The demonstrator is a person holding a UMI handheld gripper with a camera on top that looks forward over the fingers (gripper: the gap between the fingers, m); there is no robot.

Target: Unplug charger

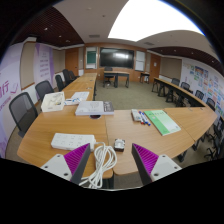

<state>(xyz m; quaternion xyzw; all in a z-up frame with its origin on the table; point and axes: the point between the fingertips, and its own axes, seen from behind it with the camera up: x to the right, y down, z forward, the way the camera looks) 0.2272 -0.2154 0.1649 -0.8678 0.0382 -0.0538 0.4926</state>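
Note:
A white power strip [72,141] lies on the wooden table [120,125] just ahead of my left finger. A small white-and-grey charger [119,144] sits on the table just beyond the fingers, right of the strip; whether it is plugged in I cannot tell. A coiled white cable [98,166] lies between the fingers, closer to the left one. My gripper [110,166] is open and hovers over the table's near edge, with its magenta pads [76,158] on either side of the cable and not touching it.
Stacked papers [93,107] and a white box [53,101] lie further back on the table, and a green book [162,122] with pens beside it lies to the right. Black chairs [22,110] stand along the left. More tables and a dark screen [115,58] are at the far wall.

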